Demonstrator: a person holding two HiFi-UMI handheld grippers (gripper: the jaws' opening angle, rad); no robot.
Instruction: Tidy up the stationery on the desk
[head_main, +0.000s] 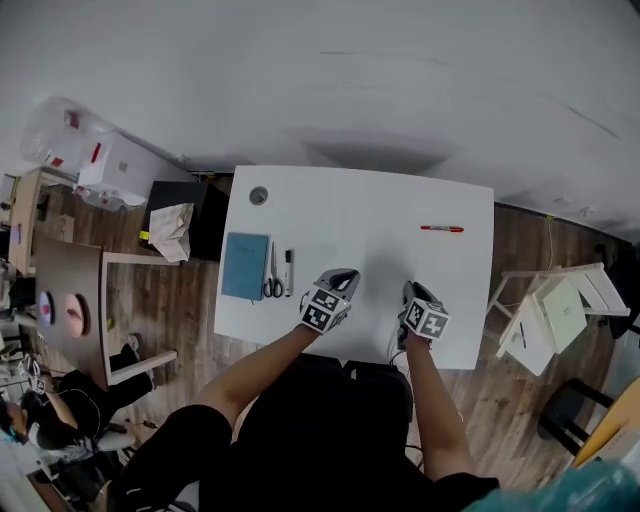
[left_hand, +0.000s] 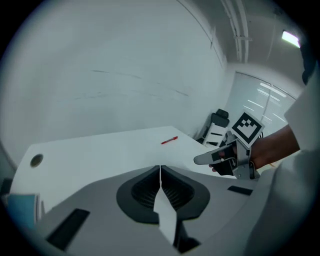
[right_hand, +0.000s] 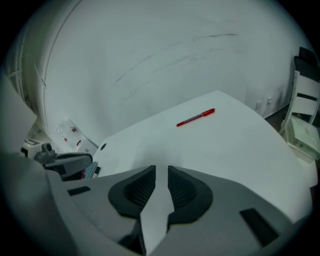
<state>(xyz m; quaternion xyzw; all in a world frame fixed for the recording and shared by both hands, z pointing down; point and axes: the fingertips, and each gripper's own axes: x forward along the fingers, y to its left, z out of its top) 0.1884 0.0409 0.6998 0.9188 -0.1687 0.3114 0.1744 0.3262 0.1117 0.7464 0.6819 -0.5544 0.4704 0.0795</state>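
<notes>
A red pen (head_main: 442, 229) lies alone at the far right of the white desk (head_main: 380, 210); it also shows as the red pen (left_hand: 169, 140) and red pen (right_hand: 195, 117). At the desk's left a blue notebook (head_main: 245, 266), scissors (head_main: 272, 280) and a black marker (head_main: 288, 272) lie side by side. My left gripper (head_main: 338, 283) (left_hand: 160, 170) hovers over the near middle, jaws pressed together on nothing. My right gripper (head_main: 415, 298) (right_hand: 161, 172) is beside it, jaws drawn to a narrow slit, also empty. Each gripper sees the other: right gripper (left_hand: 220, 157), left gripper (right_hand: 67, 161).
A round cable hole (head_main: 258, 195) sits at the desk's far left corner. A black box with a paper bag (head_main: 172, 228) stands left of the desk. White folding chairs (head_main: 555, 305) stand to its right. A plain wall runs behind the desk.
</notes>
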